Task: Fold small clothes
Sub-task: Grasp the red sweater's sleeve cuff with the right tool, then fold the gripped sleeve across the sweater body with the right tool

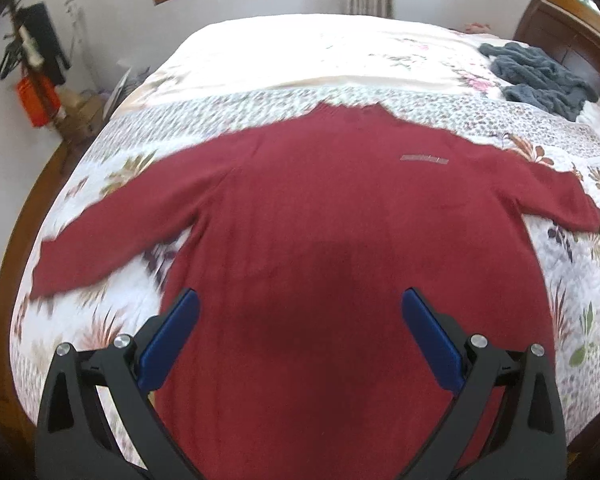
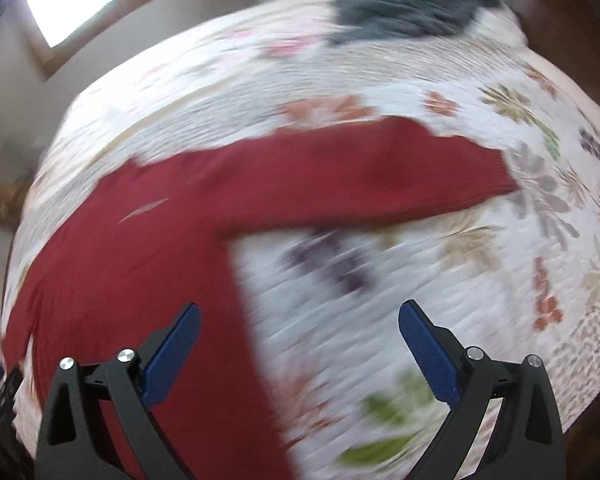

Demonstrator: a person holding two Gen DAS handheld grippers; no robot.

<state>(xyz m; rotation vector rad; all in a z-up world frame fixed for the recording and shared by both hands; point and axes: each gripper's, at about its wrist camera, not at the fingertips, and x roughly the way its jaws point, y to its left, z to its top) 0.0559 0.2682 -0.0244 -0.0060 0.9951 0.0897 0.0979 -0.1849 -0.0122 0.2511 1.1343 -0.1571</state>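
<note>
A bedroom: one bed covered by a floral quilt (image 1: 380, 60), with two wood-framed windows on the far wall in the left wrist view. At far left, cluttered items (image 1: 36, 80) stand against the wall, too blurred to identify. One red sweater (image 1: 320, 220) lies flat on the quilt, collar away from the camera, both sleeves spread outward; a small grey label sits on its chest. One crumpled grey garment (image 1: 540, 76) rests near the wooden headboard (image 1: 560, 36), well apart from the sweater. The left gripper (image 1: 300, 312) hovers over the sweater's lower body, jaws wide, holding nothing. The right gripper (image 2: 300, 324), jaws equally wide and empty, hangs over bare quilt beside the sweater's right sleeve (image 2: 360, 172).
</note>
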